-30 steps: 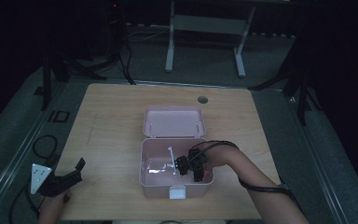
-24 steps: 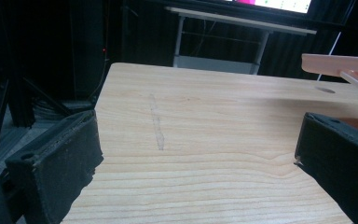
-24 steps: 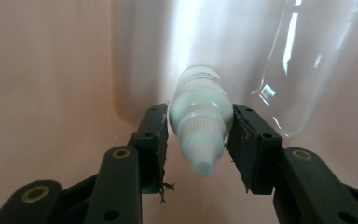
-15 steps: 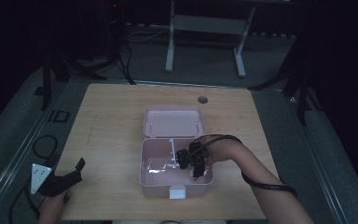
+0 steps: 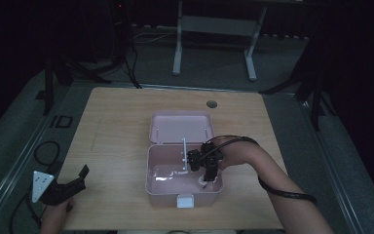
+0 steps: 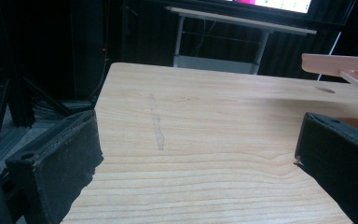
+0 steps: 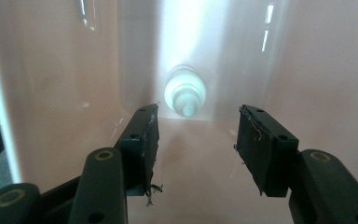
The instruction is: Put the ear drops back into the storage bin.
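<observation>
On the pale wooden bench (image 5: 121, 131) we see an open pink plastic box (image 5: 161, 181) at centre, its lid lying back toward 12 o'clock. Our right gripper (image 7: 196, 135) dips inside it, jaws parted and empty, a small white round cap-like object (image 7: 185, 95) just beyond them. Our left gripper (image 6: 198, 154) hovers at 8 o'clock, jaws spread wide, empty
</observation>
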